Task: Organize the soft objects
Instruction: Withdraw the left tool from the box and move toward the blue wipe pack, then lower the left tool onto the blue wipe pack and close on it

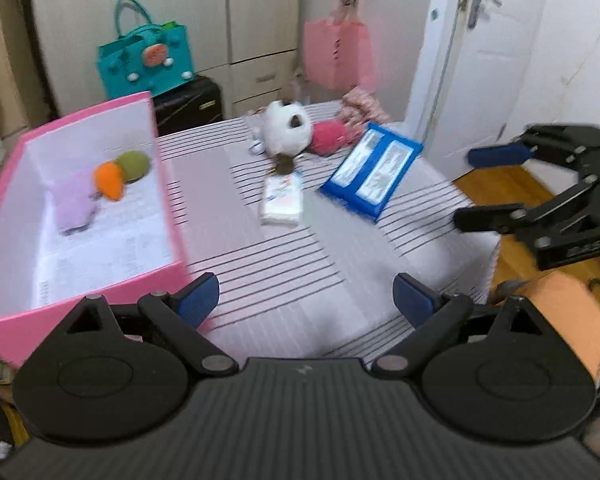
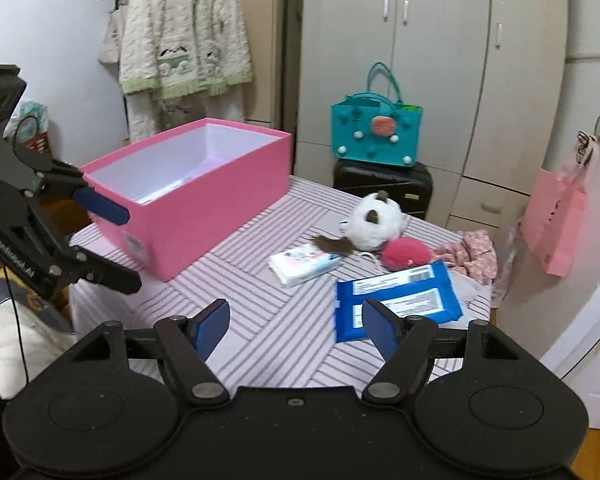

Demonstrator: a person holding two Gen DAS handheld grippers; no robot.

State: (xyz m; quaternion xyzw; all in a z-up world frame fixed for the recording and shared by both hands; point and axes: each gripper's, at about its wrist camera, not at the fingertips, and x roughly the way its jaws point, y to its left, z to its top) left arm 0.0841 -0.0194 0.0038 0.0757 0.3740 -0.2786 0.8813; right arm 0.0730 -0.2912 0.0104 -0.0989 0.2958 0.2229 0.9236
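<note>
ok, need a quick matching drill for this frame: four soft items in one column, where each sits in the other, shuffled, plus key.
Items:
1. orange plush
2. blue wipes pack
3. white tissue pack
4. white plush toy

Places:
A. on the striped table, lying between the pink box and the blue pack
B. inside the pink box
C. at the table's far end, beside a pink plush
D. table edge, just past the right gripper

Pairs: 1-B, 2-D, 3-A, 4-C

A home bedroom, probably, with tall cream wardrobe doors [image 2: 440, 60], a quilted robe [image 2: 184, 28] hanging on the wall, a black suitcase [image 2: 384, 186], a white door [image 1: 480, 60], wooden floor [image 1: 496, 188]
</note>
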